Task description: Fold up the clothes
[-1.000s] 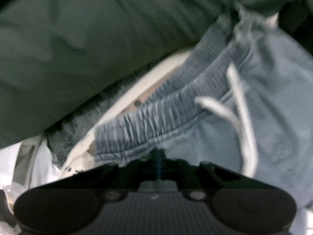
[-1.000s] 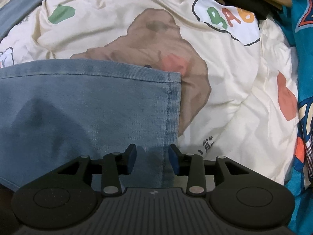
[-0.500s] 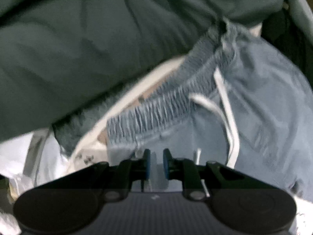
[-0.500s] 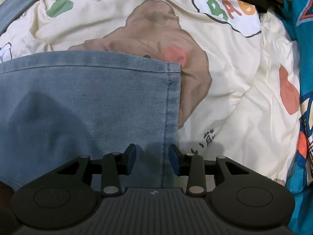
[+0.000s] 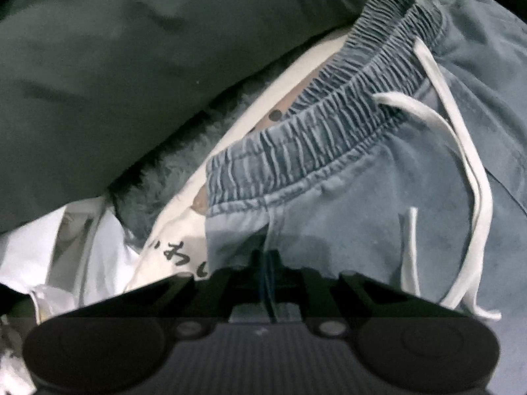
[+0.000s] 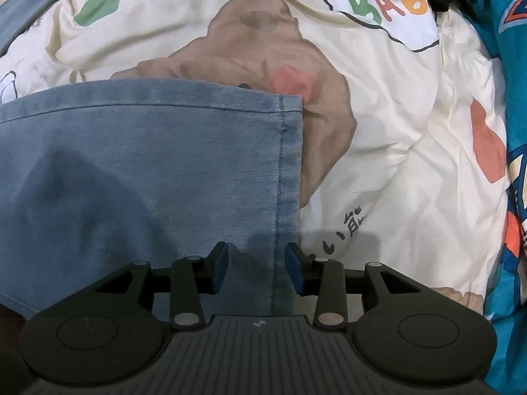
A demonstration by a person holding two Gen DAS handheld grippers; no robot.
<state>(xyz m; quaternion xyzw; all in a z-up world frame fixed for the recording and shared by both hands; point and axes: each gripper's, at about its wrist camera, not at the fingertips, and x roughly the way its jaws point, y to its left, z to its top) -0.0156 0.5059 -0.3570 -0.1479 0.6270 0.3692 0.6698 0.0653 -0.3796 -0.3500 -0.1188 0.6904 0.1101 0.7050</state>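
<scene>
Half a second ago the left gripper (image 5: 267, 263) had a narrow gap between its blue pads above the denim; now its jaws have just been closing and stand pressed together on a fold of the blue denim trousers (image 5: 346, 217) just below the elastic waistband (image 5: 316, 138), the cloth pinched between them at the side seam. The waistband also fills more of the left wrist view than before, and the white drawstring (image 5: 461, 151) hangs in loops to the right of the claw. The right gripper (image 6: 257, 268) looks much as it did a second ago: its jaws stand spread, with the hemmed corner of a trouser leg (image 6: 164, 171) lying flat beneath and between the pads, the stitched hem (image 6: 290, 177) running up from the gap, and no pad visibly pressing the cloth. The trousers lie on a cream printed sheet (image 6: 395, 138) with a brown cartoon bear. On the sheet, a white speech bubble (image 6: 382, 10) shows coloured letters reading "BAB" before the frame cuts them off, and small black East Asian characters sit just right of the right gripper; similar black characters show on the cream cloth left of the left gripper. A dark green garment (image 5: 131, 65) lies above the waistband, and a teal printed fabric (image 6: 513, 131) edges the right side.
</scene>
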